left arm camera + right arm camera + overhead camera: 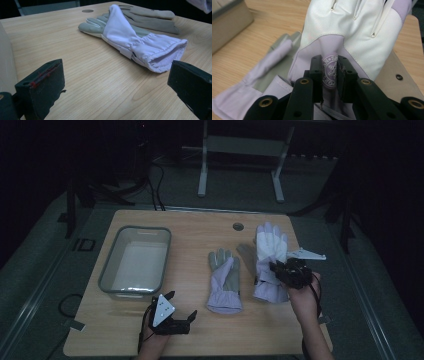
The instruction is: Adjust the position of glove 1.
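The room around us was dark, and only the wooden surface (200,330) caught much light, with a small round hole (238,226) near its far edge. A grey tub (107,270) sat on the left part of the surface. Our left gripper (177,307) rested low near the front edge, just in front of the tub, with its jaws spread wide and nothing between them. In the left gripper view we looked across bare wood at a lilac and grey glove (130,40) lying flat, its elastic cuff toward us and its fingers pointing away. In the high view that glove lay near the middle of the surface, between the tub and our right hand (302,292).

Our right gripper (329,75) was clamped on a second glove (352,27), white and lilac. The jaws pinched a fold of lilac cloth bearing a round printed logo. This glove appeared lifted at the pinched fold, its white fingers pointing toward the far edge, just beside the flat glove.
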The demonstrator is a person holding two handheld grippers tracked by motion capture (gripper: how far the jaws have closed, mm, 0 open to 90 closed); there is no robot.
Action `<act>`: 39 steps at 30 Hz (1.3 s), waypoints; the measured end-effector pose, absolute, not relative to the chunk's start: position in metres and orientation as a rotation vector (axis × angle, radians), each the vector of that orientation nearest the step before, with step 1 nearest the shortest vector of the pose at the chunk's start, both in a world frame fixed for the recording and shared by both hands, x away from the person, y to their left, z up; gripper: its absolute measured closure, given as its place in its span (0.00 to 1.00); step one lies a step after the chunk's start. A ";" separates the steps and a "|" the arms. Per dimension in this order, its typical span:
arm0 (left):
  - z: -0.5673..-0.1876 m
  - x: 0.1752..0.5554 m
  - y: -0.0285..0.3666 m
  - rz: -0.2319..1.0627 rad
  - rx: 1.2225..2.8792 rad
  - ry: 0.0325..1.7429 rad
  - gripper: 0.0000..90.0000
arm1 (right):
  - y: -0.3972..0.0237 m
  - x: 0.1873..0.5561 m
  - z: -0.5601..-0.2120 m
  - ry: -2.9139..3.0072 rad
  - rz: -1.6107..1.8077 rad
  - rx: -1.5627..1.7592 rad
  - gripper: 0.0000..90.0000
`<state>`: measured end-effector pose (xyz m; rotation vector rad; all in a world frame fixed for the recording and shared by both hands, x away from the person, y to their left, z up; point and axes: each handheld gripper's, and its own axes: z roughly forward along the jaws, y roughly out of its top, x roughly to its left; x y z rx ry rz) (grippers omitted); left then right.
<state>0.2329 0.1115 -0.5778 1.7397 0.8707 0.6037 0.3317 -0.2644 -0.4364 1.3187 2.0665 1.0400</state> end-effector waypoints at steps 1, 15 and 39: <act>-0.578 0.233 0.111 0.603 1.740 0.871 0.01 | -0.260 0.331 -0.434 2.069 1.042 1.314 0.85; -0.578 0.232 0.112 0.606 1.735 0.870 0.01 | -0.176 0.323 -0.436 2.153 1.171 1.281 0.85; -0.578 0.233 0.111 0.598 1.742 0.868 0.01 | -0.139 0.350 -0.506 2.256 0.982 1.381 0.81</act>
